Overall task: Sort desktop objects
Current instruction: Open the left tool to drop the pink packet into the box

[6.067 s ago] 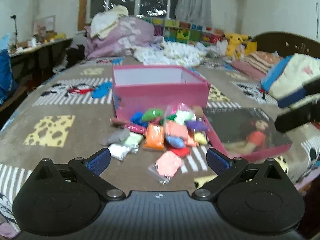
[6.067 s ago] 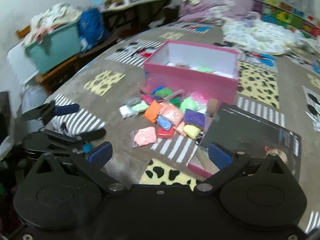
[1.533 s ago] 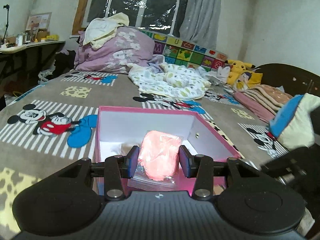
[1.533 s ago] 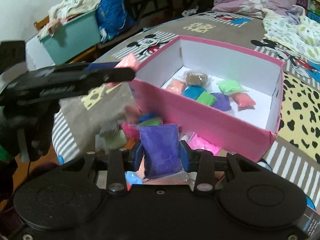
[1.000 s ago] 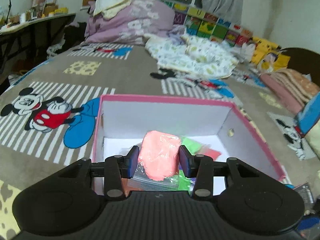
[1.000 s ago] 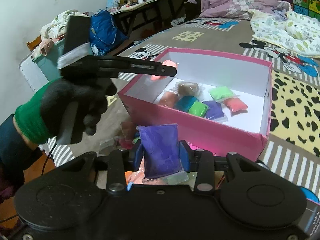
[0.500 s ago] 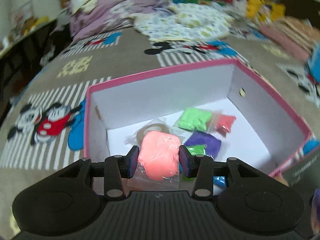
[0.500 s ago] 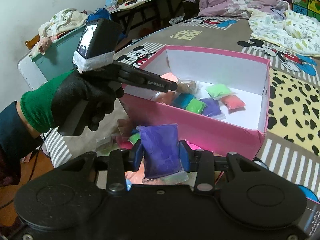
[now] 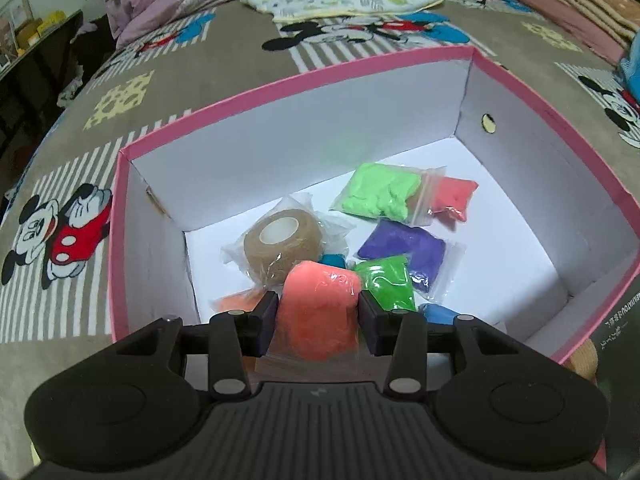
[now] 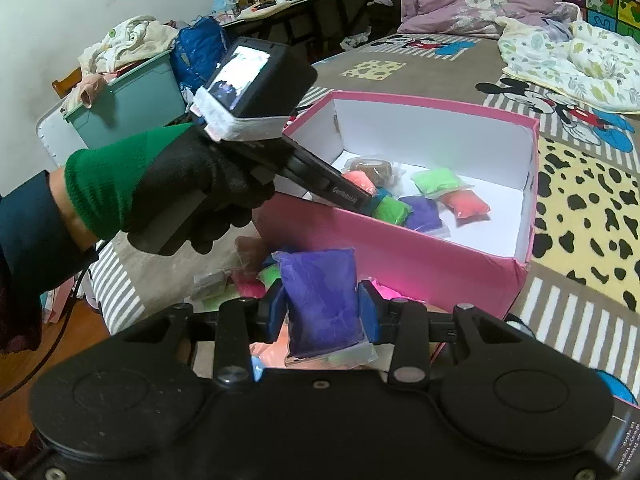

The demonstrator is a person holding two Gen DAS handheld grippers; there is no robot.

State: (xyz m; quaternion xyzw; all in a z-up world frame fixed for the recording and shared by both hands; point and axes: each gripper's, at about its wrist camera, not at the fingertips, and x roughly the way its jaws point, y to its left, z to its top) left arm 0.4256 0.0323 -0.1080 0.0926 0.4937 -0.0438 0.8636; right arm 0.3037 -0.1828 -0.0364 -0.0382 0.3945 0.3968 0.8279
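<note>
The left claw (image 9: 318, 312), clamped on a salmon clay bag (image 9: 318, 312), hangs inside the pink box (image 9: 304, 80), whose walls stand clear of it left and ahead; white floor lies bare far right. Its arm reads "GenRobot.AI". The right claw (image 10: 322, 312) pinches a purple clay bag (image 10: 320, 300) just short of the box's near wall.
</note>
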